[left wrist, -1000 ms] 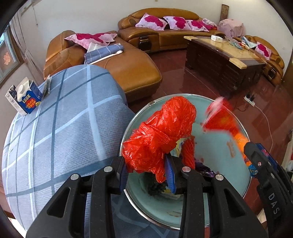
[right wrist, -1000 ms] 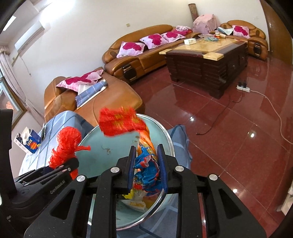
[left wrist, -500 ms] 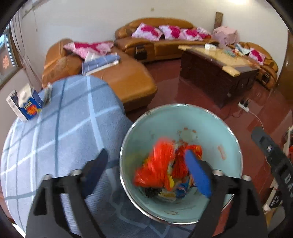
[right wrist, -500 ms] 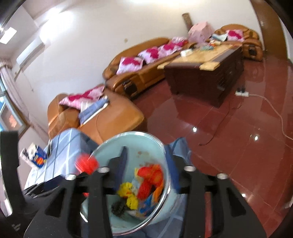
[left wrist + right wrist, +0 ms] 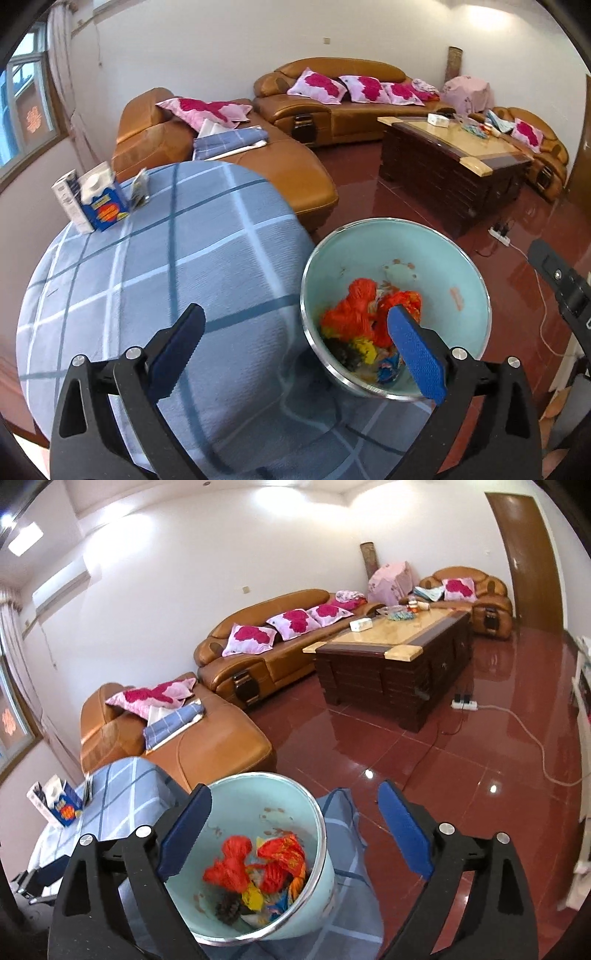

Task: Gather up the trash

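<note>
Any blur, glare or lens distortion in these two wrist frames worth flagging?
Left wrist view: strong fisheye bending; checked tablecloth smeared near the bin, far sofa sharp. Right wrist view: ceiling-light glare spots on the red floor, washed-out wall top, dark vignette corners; trash in the bin stays readable.

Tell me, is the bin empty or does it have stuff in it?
Not empty. The bin holds crumpled red bags and colourful wrappers at its bottom.

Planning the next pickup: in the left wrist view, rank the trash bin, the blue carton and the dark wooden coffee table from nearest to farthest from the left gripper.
From the left gripper, jaws opening, nothing between them:
1. Trash bin, just ahead, right.
2. Blue carton, table's far left edge.
3. Coffee table, across the floor, far right.
</note>
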The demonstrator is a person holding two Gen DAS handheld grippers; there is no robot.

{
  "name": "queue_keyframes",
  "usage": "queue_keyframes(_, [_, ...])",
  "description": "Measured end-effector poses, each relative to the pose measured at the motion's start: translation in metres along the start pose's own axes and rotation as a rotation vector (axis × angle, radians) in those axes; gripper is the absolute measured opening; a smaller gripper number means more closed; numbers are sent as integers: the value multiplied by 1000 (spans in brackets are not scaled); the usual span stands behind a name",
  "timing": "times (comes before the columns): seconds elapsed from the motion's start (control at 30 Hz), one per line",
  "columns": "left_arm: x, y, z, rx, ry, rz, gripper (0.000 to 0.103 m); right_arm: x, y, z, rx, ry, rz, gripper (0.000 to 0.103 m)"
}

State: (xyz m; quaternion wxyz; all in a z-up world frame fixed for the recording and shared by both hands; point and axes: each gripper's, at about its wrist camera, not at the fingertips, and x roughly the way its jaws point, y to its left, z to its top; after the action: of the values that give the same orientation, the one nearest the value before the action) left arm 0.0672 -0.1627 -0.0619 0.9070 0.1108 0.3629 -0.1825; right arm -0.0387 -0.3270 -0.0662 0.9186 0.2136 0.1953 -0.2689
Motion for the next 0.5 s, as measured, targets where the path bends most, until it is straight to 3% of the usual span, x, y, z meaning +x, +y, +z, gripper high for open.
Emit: queue_keyframes(0.5, [-96, 41, 4, -51, -244, 58, 97, -102, 36, 22, -90, -306, 5, 94])
